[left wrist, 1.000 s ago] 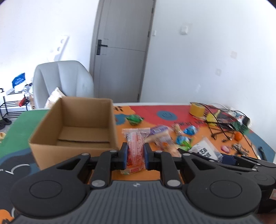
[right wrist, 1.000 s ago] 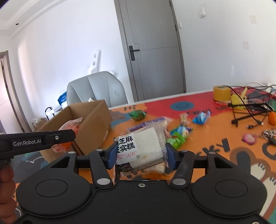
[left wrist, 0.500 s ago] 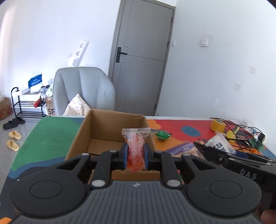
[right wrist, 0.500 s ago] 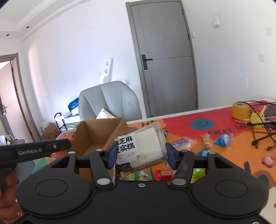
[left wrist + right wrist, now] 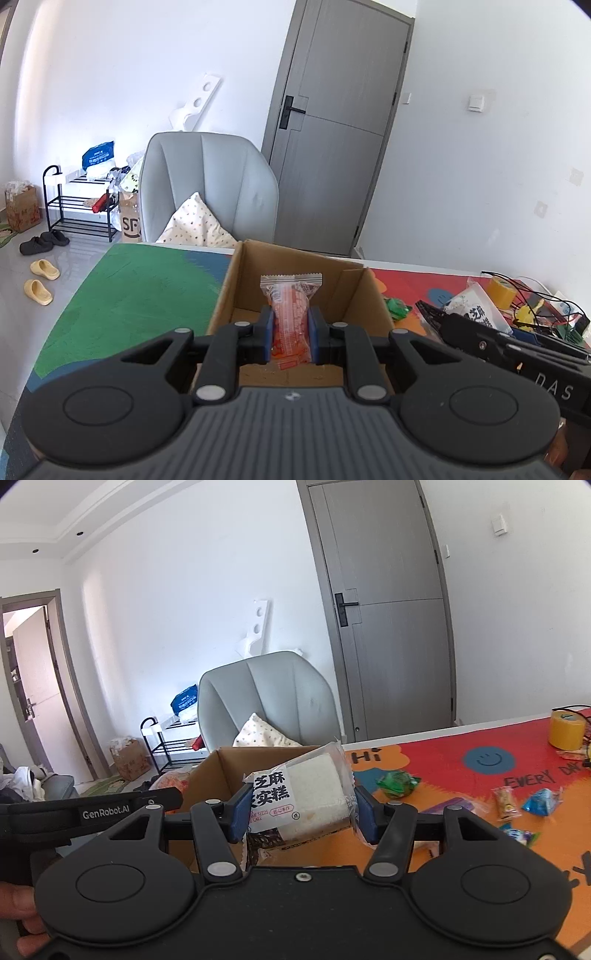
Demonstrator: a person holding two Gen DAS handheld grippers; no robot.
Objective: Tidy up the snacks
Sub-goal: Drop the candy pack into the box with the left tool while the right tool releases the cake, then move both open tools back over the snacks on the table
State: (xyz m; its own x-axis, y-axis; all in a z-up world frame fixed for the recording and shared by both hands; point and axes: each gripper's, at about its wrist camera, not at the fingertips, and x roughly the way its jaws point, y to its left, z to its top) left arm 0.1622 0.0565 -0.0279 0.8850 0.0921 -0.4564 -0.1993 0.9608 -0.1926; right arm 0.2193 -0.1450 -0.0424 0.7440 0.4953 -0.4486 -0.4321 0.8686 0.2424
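Both claws have swung over to the cardboard box (image 5: 295, 291) — left claw (image 5: 290, 330) pinching the orange packet (image 5: 290, 314) above its opening, right claw (image 5: 301, 810) pinching the sesame cake (image 5: 306, 794) beside it — drop seems imminent.

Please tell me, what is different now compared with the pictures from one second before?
Both grippers travelled left from the scattered snacks toward the cardboard box. The left gripper now holds its orange snack packet above the box opening; the right gripper brought the white sesame cake packet close to the box's right side. Nothing was released: both jaws stayed shut on their packets.
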